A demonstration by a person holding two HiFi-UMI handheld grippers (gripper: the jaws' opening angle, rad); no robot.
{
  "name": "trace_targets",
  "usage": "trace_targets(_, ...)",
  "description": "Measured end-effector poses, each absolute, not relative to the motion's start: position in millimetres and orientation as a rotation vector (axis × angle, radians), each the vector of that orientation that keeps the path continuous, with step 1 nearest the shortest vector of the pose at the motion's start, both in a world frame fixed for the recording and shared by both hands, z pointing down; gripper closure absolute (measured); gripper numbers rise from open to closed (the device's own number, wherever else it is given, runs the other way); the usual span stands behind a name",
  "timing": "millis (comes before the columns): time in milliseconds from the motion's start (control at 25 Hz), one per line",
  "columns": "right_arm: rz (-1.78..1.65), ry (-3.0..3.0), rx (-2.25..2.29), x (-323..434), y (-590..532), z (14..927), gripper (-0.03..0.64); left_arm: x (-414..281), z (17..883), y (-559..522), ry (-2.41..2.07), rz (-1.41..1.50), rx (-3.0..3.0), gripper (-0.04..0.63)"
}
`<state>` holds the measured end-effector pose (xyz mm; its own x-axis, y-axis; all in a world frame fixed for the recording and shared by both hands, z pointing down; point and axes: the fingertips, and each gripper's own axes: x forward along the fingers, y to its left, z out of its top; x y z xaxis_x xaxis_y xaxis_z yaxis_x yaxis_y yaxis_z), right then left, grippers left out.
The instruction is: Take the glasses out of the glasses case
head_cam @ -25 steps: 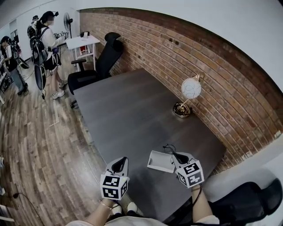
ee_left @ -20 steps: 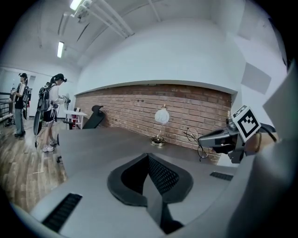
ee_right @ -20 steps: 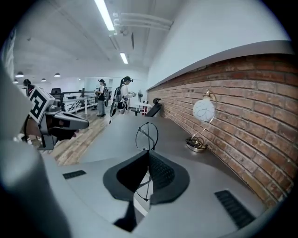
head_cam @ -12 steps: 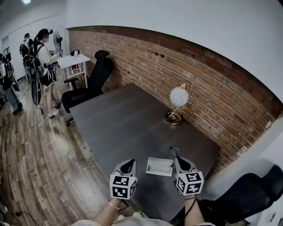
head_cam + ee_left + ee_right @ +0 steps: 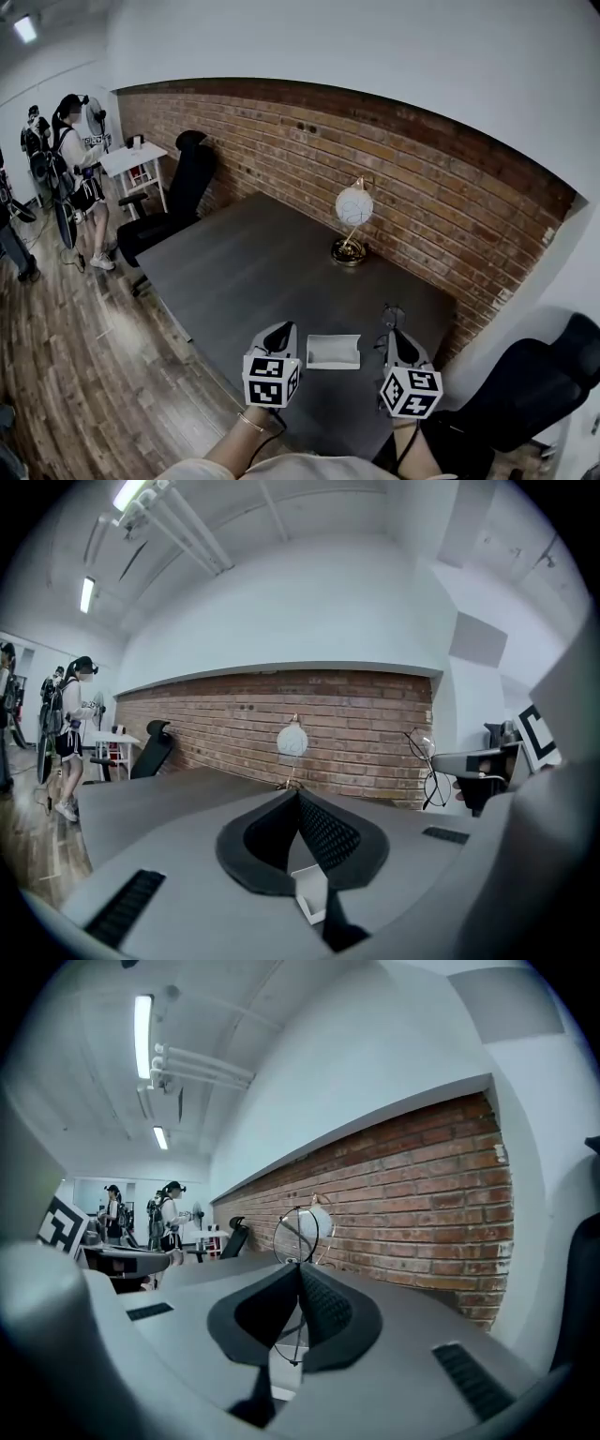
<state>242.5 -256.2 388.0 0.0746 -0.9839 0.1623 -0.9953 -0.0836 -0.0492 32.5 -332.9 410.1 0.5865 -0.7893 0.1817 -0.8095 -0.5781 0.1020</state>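
As viewed from the head camera, read left to right. Far left: person (image 5: 73, 141) on wood floor (image 5: 66, 356) beside small white table (image 5: 127, 157); then black office chair (image 5: 178, 187) by the far end of the dark grey table (image 5: 253, 262). Left gripper (image 5: 281, 330): hovered over the table's near edge, just left of the glasses case (image 5: 333, 352); was closed tip to tip on nothing, as confirmed in the left gripper view, with a white corner of the case (image 5: 309, 897) seen below the tips. Glasses case: lay open on the table, between the two grippers. Behind it, near the brick wall (image 5: 422, 216): globe lamp (image 5: 353, 206). Right gripper (image 5: 394, 336): was held up just right of the case and clamped on the glasses (image 5: 388, 315); pinched the thin wire frame between the jaws, with one round lens (image 5: 296, 1234) upright above the tips. Glasses: were out of the case, held in the air above the table. Far right: second black chair (image 5: 544, 384).
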Motion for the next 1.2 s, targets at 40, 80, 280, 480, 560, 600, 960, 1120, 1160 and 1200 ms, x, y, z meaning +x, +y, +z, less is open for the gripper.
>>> trace_targets(40,0.23,-2.069,2.266,245.7,-253.3,386.4,0.58,36.2,408.0,-333.1,-1.34,0.17,2.647,0.578)
trace_targets(80,0.226,-2.062,2.281,248.3,-251.0,385.1,0.58,39.3,406.4,-333.5,-1.336,0.169,2.653,0.578)
trace_targets(280,0.233,-2.04,2.322,255.8,-243.6,380.9,0.58,48.0,401.3,-336.7,-1.327,0.158,2.661,0.578)
trace_targets(480,0.237,-2.023,2.344,262.0,-240.9,381.4,0.58,54.2,395.4,-338.5,-1.327,0.154,2.68,0.578)
trace_targets(560,0.236,-2.018,2.35,261.7,-240.0,381.0,0.58,54.4,394.8,-338.9,-1.328,0.156,2.681,0.578)
trace_targets(600,0.239,-2.019,2.355,261.6,-239.7,380.2,0.58,54.3,394.7,-339.2,-1.328,0.158,2.681,0.578)
trace_targets(960,0.233,-2.04,2.364,259.8,-237.3,375.9,0.581,55.6,397.6,-336.6,-1.32,0.172,2.684,0.578)
trace_targets(1120,0.223,-2.042,2.364,258.6,-236.4,375.0,0.581,57.0,402.0,-335.3,-1.308,0.184,2.684,0.578)
trace_targets(1160,0.223,-2.042,2.364,258.0,-236.0,375.3,0.58,56.6,403.4,-335.0,-1.306,0.186,2.683,0.578)
trace_targets(1200,0.224,-2.042,2.363,257.6,-235.6,375.8,0.581,56.3,404.6,-334.7,-1.305,0.188,2.681,0.578)
